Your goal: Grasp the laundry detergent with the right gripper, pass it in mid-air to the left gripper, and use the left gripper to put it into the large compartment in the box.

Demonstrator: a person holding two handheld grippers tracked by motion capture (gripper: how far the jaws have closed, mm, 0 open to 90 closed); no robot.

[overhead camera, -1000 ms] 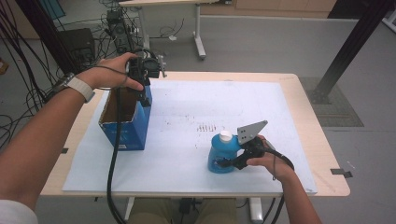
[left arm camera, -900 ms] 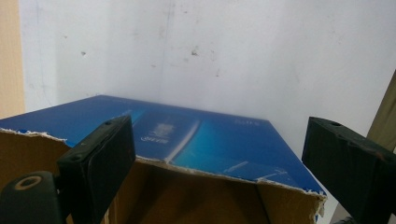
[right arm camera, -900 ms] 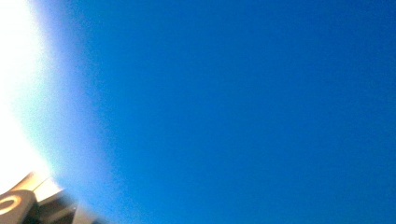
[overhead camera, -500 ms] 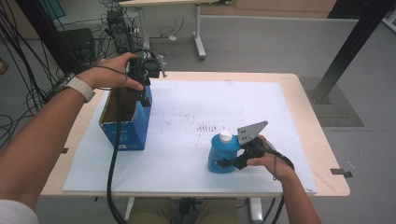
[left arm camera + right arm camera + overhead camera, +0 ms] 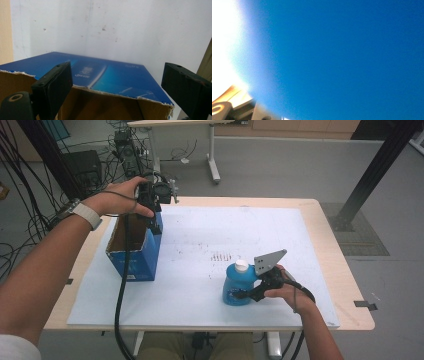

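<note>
Bottle [image 5: 239, 285]: clamped in right gripper [image 5: 250, 292]; lift upright. Box [image 5: 135, 251] beneath left gripper [image 5: 117, 82], jaws wide, empty; steady box.

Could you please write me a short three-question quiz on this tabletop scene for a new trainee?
1. True or false: the right gripper is clamped on the blue plastic bottle with a white cap.
2. What does the left gripper hover over, jaws wide apart?
A. a metal bowl
B. the open blue cardboard box
C. a folded towel
3. Fill in: the bottle stands ____ on the white sheet.

Key: 1 true; 2 B; 3 upright.
</note>
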